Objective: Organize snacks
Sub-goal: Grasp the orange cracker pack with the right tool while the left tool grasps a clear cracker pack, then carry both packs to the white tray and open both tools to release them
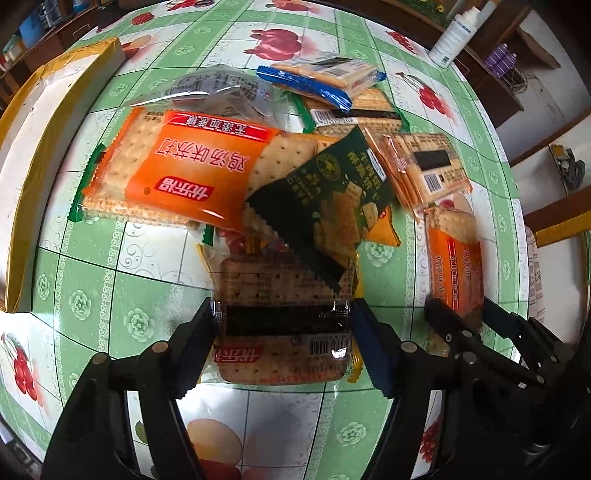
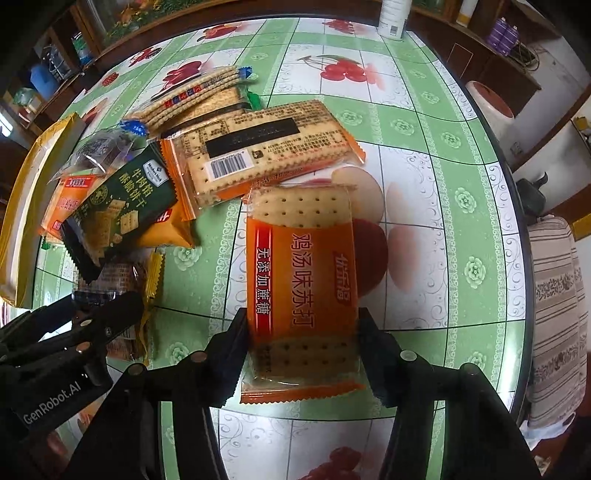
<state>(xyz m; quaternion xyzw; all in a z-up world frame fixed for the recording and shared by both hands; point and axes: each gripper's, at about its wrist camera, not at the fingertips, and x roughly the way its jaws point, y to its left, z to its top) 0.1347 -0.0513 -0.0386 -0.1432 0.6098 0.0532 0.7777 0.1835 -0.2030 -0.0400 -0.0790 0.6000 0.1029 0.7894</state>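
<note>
A heap of cracker packets lies on the green fruit-print tablecloth (image 1: 92,280). My left gripper (image 1: 282,325) is shut on a clear-backed orange cracker packet (image 1: 282,347), printed side down, under a dark green packet (image 1: 328,192). My right gripper (image 2: 303,343) is shut on an orange soda-cracker packet (image 2: 301,280), label up; it also shows in the left wrist view (image 1: 458,266). A large orange packet (image 1: 177,166) lies at the heap's left. A barcode-side packet (image 2: 266,147) lies behind my right packet.
A yellow-edged white box (image 1: 33,147) stands at the left. A blue-trimmed packet (image 1: 321,79) lies at the back of the heap. A white bottle (image 1: 456,33) stands at the far table edge. A striped cushion (image 2: 557,317) sits to the right.
</note>
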